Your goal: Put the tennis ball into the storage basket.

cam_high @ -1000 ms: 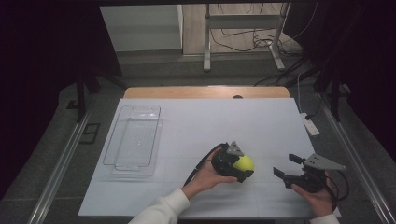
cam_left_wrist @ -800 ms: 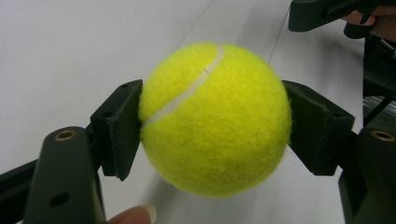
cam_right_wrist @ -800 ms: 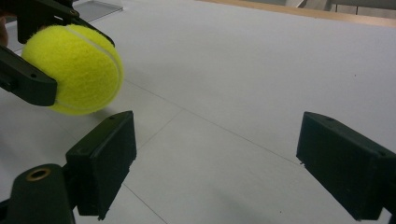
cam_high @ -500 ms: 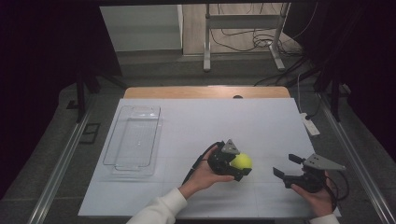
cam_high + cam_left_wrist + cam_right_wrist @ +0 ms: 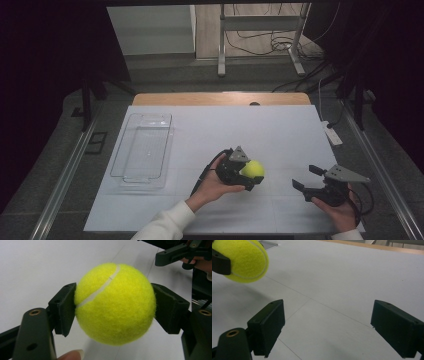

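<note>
My left gripper [image 5: 248,176] pinches a yellow tennis ball [image 5: 252,169] above the white table [image 5: 280,130]; my right gripper [image 5: 306,178] is spread wide, holding nothing.

White table top [image 5: 280,130] bare across far half and middle; wide passage there; clear plastic tray [image 5: 142,150] sits at left side, only object standing on sheet; left gripper [image 5: 250,175] with tennis ball [image 5: 252,169] occupies near centre; right gripper [image 5: 305,177] near right; open strip of table between them; white remote-like object [image 5: 332,135] lies at right edge.
</note>
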Available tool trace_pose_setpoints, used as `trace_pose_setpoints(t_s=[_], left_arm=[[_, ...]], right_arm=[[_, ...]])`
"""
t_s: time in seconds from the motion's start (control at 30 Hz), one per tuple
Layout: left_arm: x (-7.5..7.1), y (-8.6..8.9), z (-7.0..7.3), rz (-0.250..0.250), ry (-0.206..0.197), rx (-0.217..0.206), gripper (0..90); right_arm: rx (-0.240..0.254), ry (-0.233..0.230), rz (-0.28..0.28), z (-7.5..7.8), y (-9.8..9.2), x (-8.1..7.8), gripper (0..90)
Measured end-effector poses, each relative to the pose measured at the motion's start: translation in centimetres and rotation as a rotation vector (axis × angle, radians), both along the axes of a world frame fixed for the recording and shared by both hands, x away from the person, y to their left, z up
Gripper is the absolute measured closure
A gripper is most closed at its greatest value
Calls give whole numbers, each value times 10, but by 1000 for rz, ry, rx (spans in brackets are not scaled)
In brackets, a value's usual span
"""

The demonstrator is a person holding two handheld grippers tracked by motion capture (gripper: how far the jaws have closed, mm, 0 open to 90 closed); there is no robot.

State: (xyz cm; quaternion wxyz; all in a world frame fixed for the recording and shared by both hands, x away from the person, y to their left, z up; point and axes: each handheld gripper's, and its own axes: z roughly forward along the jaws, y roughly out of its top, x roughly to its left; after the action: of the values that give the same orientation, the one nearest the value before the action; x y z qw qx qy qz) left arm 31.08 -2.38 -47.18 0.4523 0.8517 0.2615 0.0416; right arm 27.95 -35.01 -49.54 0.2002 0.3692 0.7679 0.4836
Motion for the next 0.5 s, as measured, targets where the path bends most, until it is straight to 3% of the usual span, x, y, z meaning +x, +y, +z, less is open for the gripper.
trace_pose_setpoints(t_s=[0.5], left_arm=[[2,21,7,53,-26,-30,275]], right_arm=[[2,-1,2,0,1,0,122]])
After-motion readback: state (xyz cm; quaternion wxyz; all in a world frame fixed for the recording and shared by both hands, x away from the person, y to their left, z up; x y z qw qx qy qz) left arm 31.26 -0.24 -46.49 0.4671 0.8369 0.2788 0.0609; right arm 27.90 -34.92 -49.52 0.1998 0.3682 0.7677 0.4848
